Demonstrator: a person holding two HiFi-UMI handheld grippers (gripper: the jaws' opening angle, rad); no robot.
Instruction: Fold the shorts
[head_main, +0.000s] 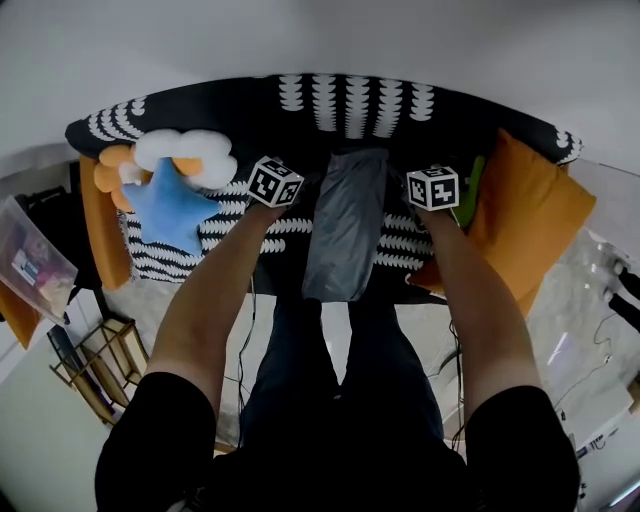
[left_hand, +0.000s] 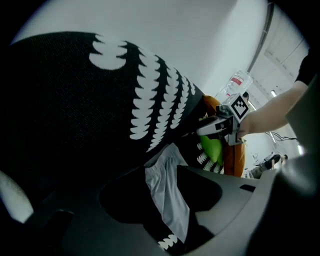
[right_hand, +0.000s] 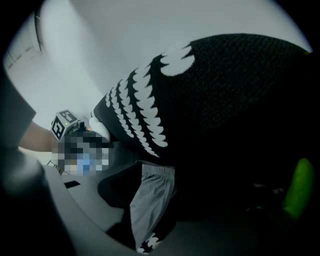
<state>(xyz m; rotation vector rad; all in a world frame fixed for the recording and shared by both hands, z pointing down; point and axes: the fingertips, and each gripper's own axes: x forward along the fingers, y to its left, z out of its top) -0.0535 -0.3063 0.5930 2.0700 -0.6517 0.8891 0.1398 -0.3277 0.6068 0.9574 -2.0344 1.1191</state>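
Grey shorts (head_main: 345, 225), folded into a long strip, lie on the black blanket with white scallop marks (head_main: 350, 105). They run from the middle of the blanket to its near edge. My left gripper (head_main: 277, 181) hovers just left of the strip's far end, and my right gripper (head_main: 433, 187) just right of it. In the left gripper view the shorts (left_hand: 167, 192) show between the wide-apart jaws of my left gripper (left_hand: 150, 212), untouched. The right gripper view shows the shorts (right_hand: 150, 200) and their waistband ahead of my open right gripper (right_hand: 165, 225).
An orange pillow (head_main: 530, 215) and a green thing (head_main: 470, 190) lie right of the shorts. A blue star plush (head_main: 170, 205) and a white cloud plush (head_main: 185, 152) sit at the left. A clear box (head_main: 30, 262) and a wooden rack (head_main: 95, 365) stand on the floor at left.
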